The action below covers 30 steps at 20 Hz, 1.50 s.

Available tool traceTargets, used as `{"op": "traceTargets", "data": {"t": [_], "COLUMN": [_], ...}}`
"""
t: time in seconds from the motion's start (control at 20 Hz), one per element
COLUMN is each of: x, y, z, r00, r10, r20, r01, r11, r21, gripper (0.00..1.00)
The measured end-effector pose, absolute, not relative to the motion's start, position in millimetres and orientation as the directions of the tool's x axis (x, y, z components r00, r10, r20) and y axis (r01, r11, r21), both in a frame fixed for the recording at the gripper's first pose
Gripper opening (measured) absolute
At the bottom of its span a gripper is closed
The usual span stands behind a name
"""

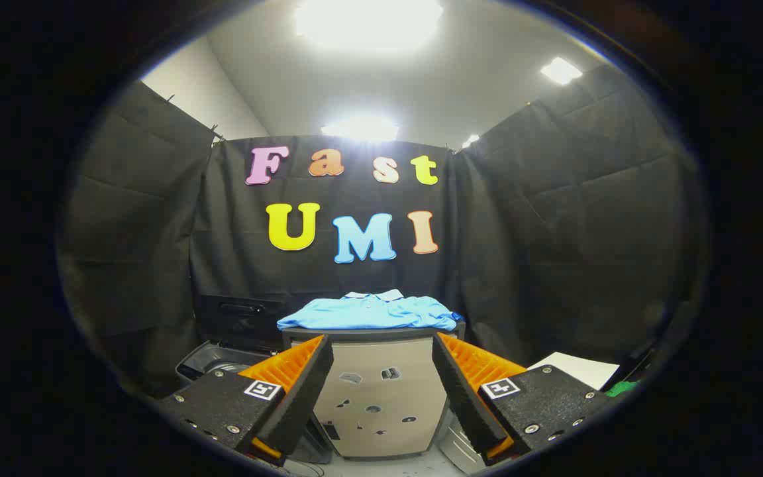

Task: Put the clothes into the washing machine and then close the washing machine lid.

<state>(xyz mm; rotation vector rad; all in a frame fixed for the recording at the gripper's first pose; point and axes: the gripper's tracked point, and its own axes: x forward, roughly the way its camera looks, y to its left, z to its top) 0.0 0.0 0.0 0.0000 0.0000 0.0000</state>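
A folded light-blue polo shirt (369, 313) lies flat on top of a grey cabinet (381, 404), straight ahead and well beyond my fingers. To the left of the cabinet stands the washing machine (222, 361), its dark lid (239, 317) raised upright at the back and its grey rim showing below. My gripper (381, 361) is open, with wide space between the fingers and nothing held. The left finger partly hides the machine's opening.
Black cloth walls close the booth behind and on both sides. A white sheet (577, 371) and something green (623, 387) lie to the right of the right finger. A grey object (461, 450) sits low beside the cabinet's right foot.
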Motion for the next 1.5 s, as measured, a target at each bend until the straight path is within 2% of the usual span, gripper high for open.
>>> {"op": "traceTargets", "data": {"t": [1.05, 1.5], "x": [-0.2, 29.0], "y": [0.0, 20.2], "z": [7.4, 22.5], "r00": [1.000, 0.999], "r10": [0.020, 0.052], "r20": [0.005, -0.005], "r01": [-0.020, -0.053], "r11": [1.000, 0.999], "r21": [-0.009, -0.006], "gripper": [0.94, 0.94]}}
